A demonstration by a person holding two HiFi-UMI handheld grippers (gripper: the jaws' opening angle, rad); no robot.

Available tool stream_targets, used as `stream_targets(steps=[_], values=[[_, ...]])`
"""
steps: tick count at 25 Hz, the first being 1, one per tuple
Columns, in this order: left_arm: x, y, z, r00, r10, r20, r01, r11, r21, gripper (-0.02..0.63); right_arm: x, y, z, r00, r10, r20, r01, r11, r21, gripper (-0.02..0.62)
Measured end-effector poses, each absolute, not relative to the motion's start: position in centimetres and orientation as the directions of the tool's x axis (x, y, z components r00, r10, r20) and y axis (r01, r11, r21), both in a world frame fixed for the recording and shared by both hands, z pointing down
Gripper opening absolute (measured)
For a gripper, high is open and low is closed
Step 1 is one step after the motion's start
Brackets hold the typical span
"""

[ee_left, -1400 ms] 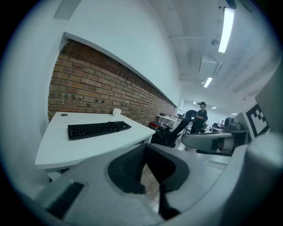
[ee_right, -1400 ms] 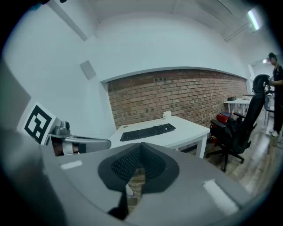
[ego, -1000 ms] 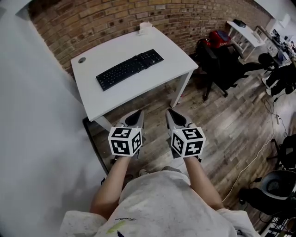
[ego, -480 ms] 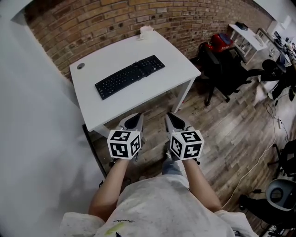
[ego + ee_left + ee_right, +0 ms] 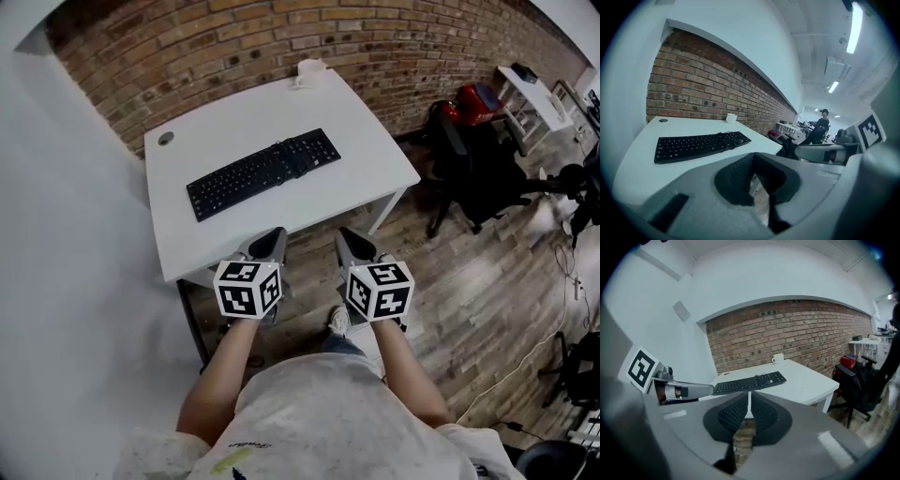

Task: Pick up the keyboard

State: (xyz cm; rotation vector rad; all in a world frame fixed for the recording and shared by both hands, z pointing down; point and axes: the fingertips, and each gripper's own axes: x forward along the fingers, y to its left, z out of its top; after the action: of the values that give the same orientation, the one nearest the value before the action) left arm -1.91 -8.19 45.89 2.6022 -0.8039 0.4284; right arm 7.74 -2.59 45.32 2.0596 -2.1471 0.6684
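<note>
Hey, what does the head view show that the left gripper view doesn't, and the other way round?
Only the head view: the person's forearms, pale shirt and a shoe below the tongs.

Only the left gripper view: the ceiling lights and a distant standing person.

Both: the black keyboard lying untouched on the white desk, the cup at the desk's far edge, the brick wall, and the left tongs and right tongs, short of the desk.

Bright even indoor light, ceiling strip lights point(image 5: 855, 23) glaring, soft shadows, fisheye bending at edges, dark corners
</note>
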Motion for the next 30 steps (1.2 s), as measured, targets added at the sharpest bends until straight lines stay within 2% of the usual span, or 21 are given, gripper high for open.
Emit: stream_targets(steps=[16, 28, 30], values=[[2.9, -14.1, 47.4, 0.621, -0.653, 0.433, -0.778, -0.582, 0.238, 0.002, 15.6, -9.8, 47.0, -0.309, -0.876, 0.370, -0.939, 0.219, -0.266, 0.044], [-1.7, -17.3, 48.4, 0.455, -0.783, 0.423, -0.890, -0.412, 0.195, 0.003, 16.6, -14.5, 47.9, -0.424, -0.833, 0.355, -0.901, 0.352, -0.252, 0.066], [-2.8, -18.0, 48.8, 0.431, -0.796, 0.426, -0.902, -0.388, 0.187, 0.029, 16.6, -15.4, 48.4, -0.429, -0.827, 0.363, -0.900, 0.358, -0.248, 0.071]])
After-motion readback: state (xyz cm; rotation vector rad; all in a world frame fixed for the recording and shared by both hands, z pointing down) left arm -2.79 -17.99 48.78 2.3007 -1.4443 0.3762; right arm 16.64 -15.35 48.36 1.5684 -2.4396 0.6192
